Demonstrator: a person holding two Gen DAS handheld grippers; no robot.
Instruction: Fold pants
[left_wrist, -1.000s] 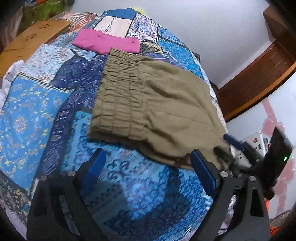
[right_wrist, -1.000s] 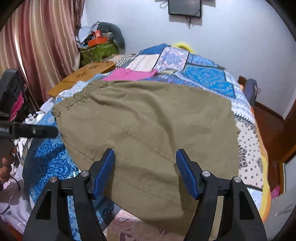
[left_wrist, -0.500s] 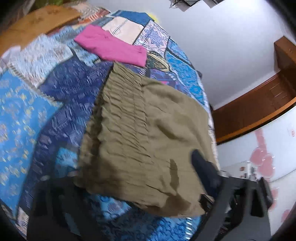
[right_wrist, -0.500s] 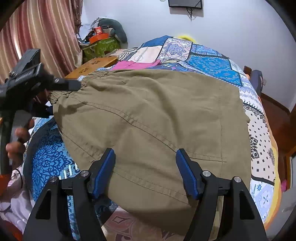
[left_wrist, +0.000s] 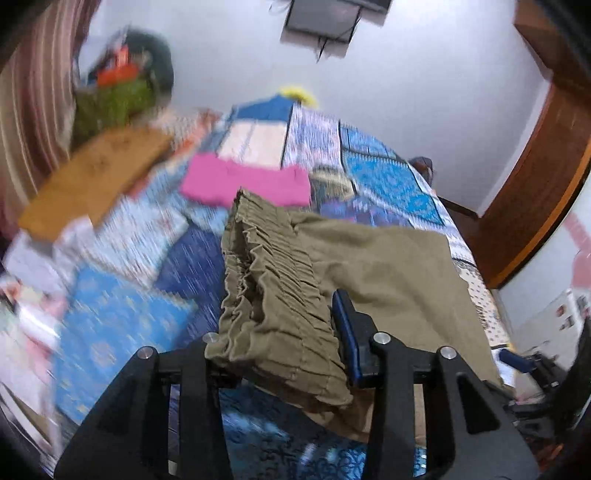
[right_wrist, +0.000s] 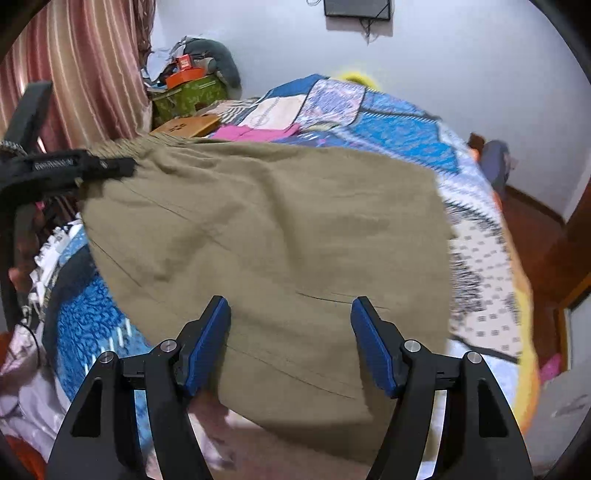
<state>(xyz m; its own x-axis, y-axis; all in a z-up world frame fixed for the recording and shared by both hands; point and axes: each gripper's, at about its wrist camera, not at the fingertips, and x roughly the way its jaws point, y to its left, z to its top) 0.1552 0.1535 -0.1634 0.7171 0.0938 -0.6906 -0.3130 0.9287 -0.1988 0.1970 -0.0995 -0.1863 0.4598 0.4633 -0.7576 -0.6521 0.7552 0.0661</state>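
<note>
Your left hand-held gripper (left_wrist: 284, 343) is closing on the gathered elastic waistband (left_wrist: 273, 280) of the olive pants (right_wrist: 266, 236); the bunched fabric sits between its fingers and drapes over the left one, hiding that pad, while the blue pad of the right finger (left_wrist: 345, 332) lies against the cloth. The waistband corner hangs lifted off the patchwork bedspread (left_wrist: 122, 332) below it. Ahead of this gripper the rest of the pants spreads flat across the bed, and beyond the waistband lies a folded pink garment (left_wrist: 247, 181), just touching or nearly touching the far end of the band; blur keeps you from telling which. Further ahead to the left rests a wooden board (left_wrist: 96, 173). Your right hand-held gripper (right_wrist: 291, 339) is released, its blue pads wide apart above the near hem of the pants, with fabric showing between them but not pinched. From this side your left gripper appears at the far left, clamped at the waistband corner.
</note>
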